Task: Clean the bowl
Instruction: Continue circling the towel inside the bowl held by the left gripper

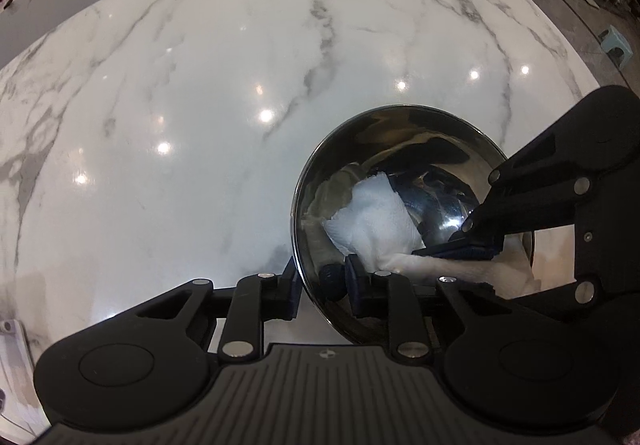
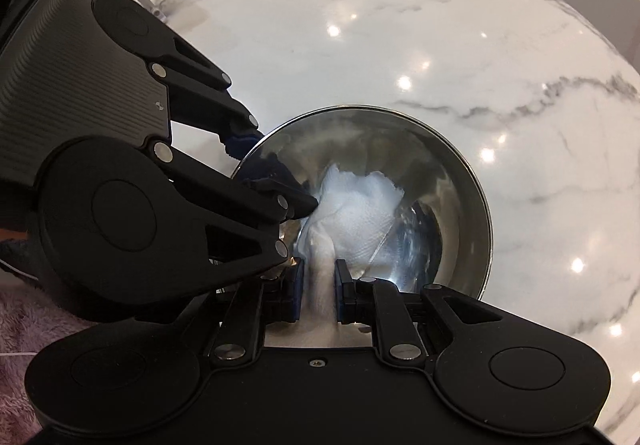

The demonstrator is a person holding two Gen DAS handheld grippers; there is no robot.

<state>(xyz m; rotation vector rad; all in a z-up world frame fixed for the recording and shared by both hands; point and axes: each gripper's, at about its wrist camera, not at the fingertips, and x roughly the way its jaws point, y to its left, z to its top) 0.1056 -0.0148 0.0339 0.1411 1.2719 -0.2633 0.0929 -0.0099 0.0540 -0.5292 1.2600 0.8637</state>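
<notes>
White marble worktop [image 1: 200, 85], glossy. Steel bowl [image 1: 400, 125] near its front edge. Left claw [image 1: 322, 279] pinches the bowl's rim, likely to steady it. Right claw [image 2: 318, 291] is clamped on a paper towel [image 2: 352, 217] pressed inside the bowl for wiping.

— What is seen at the steel bowl [image 1: 400, 149]?
— Its near rim is clamped by the left gripper [image 1: 322, 285]. A white paper towel [image 1: 376, 221] is pressed inside it by the right gripper [image 1: 460, 249].
</notes>
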